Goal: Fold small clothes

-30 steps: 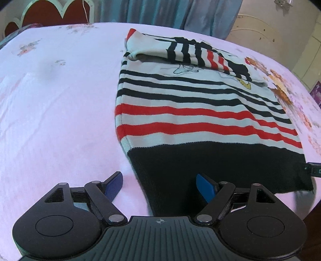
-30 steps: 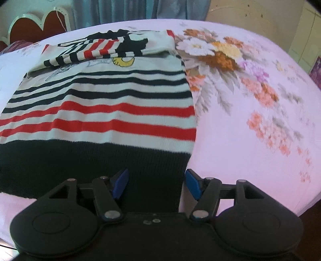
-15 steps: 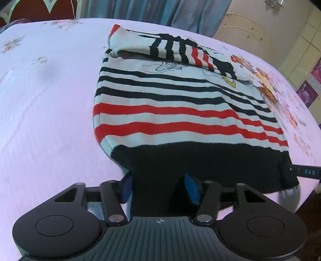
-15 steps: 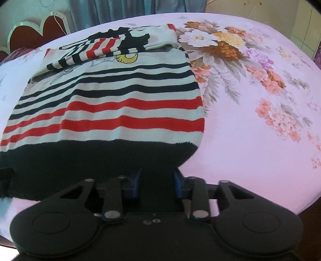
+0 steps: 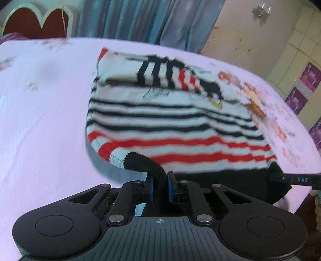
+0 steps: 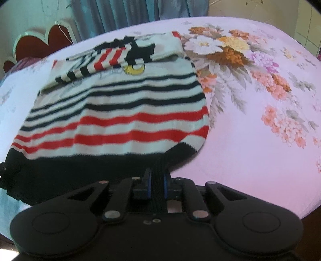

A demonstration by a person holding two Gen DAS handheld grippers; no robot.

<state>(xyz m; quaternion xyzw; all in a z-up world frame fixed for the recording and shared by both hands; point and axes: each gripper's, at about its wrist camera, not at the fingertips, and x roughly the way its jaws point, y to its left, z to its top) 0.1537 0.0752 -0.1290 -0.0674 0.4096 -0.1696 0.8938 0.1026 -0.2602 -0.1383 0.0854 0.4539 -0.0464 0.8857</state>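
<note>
A small knitted sweater (image 5: 170, 124) with black, red and white stripes and a black hem lies on the pink bed, sleeves folded across its top; it also shows in the right wrist view (image 6: 120, 112). My left gripper (image 5: 159, 187) is shut on the hem's left corner and lifts it off the bed. My right gripper (image 6: 157, 185) is shut on the hem's right corner, also raised. The right gripper's tip shows at the right of the left wrist view (image 5: 297, 179).
The pink bedsheet (image 5: 40, 124) has a large flower print (image 6: 236, 52) to the right of the sweater. A red and white headboard (image 5: 38, 21) and blue curtains (image 6: 140, 14) stand behind. The bed edge is near on the right (image 6: 280, 202).
Both grippers went from open around the black hem to shut on its two corners. The hem has lifted off the bed, and the sweater's lower part bulges up.
</note>
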